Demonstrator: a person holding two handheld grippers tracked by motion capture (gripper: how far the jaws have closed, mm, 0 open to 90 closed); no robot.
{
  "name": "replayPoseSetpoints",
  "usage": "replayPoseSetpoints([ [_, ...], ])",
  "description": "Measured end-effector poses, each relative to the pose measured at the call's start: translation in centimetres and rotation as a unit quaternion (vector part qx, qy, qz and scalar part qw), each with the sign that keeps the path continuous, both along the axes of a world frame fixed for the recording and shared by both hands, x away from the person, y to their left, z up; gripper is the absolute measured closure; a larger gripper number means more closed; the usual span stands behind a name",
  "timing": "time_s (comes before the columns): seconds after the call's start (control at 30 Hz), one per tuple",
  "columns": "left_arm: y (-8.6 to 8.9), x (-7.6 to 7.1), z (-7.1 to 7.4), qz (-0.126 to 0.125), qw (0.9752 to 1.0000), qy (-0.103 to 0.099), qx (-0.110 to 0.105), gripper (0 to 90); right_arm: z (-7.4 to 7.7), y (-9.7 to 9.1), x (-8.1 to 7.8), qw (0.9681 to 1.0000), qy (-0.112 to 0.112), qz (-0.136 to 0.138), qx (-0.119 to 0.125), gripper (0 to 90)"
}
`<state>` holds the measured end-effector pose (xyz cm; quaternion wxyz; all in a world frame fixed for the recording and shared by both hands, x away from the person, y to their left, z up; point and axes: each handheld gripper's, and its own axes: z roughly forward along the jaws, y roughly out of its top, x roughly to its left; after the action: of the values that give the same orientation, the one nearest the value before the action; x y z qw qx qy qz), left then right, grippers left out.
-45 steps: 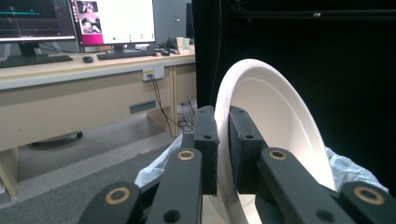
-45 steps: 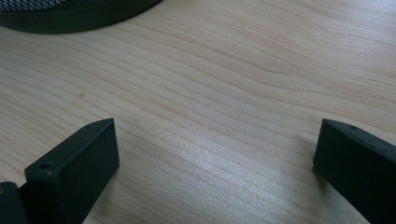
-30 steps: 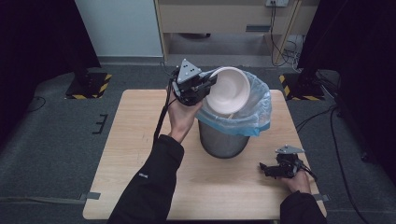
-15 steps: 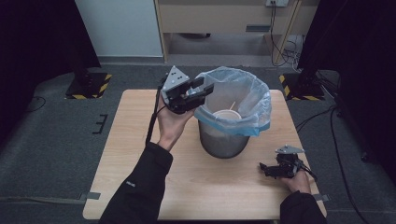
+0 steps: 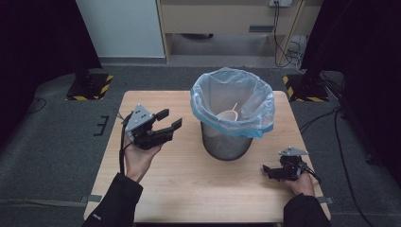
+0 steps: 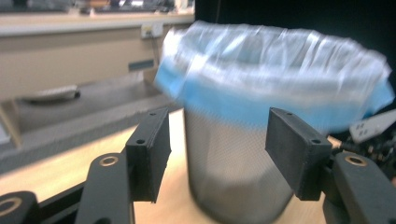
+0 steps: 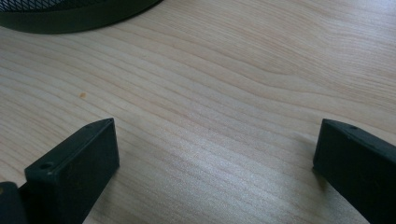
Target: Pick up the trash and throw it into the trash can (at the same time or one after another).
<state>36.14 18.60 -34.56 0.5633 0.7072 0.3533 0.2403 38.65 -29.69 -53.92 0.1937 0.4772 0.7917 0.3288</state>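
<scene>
Wooden table (image 5: 189, 189) carries a mesh bin (image 5: 227, 142) lined with a blue bag (image 5: 250, 127); a white bowl (image 5: 228, 116) lies inside it. Ahead of the left gripper (image 5: 169, 120) fingers (image 6: 149, 154), a little apart, stands the bin; its jaws have just been opening and hold nothing. The right gripper (image 5: 267, 171) rests low near the table's right edge, jaws wide apart, empty.

A white paper bowl (image 5: 228, 115) lies inside a mesh waste bin (image 5: 226, 143), tipped on its side against the liner, with a thin pale stick beside it. The bin stands upright on the counter (image 5: 189, 179), right of centre. Its pale blue plastic liner (image 5: 213, 112) is folded over the rim and hangs crumpled around the top.
</scene>
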Motion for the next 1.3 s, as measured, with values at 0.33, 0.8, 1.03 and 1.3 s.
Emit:
replayPoseSetpoints([
  [0.33,3.2,-1.6,-6.5,0.033,0.9969,0.071,0.006,33.1,0.0,0.0,0.0,1.0,0.0,0.0,0.0,0.4],
  [0.8,7.4,-3.0,-13.4,0.065,0.9751,0.202,0.064,19.8,0.0,0.0,0.0,1.0,0.0,0.0,0.0,0.4],
  [1.03,7.9,-2.8,-14.6,0.105,0.9596,0.239,0.106,14.4,0.0,0.0,0.0,1.0,0.0,0.0,0.0,0.4],
  [1.3,8.4,-2.2,-15.5,0.128,0.9481,0.255,0.141,11.1,0.0,0.0,0.0,1.0,0.0,0.0,0.0,0.4],
])
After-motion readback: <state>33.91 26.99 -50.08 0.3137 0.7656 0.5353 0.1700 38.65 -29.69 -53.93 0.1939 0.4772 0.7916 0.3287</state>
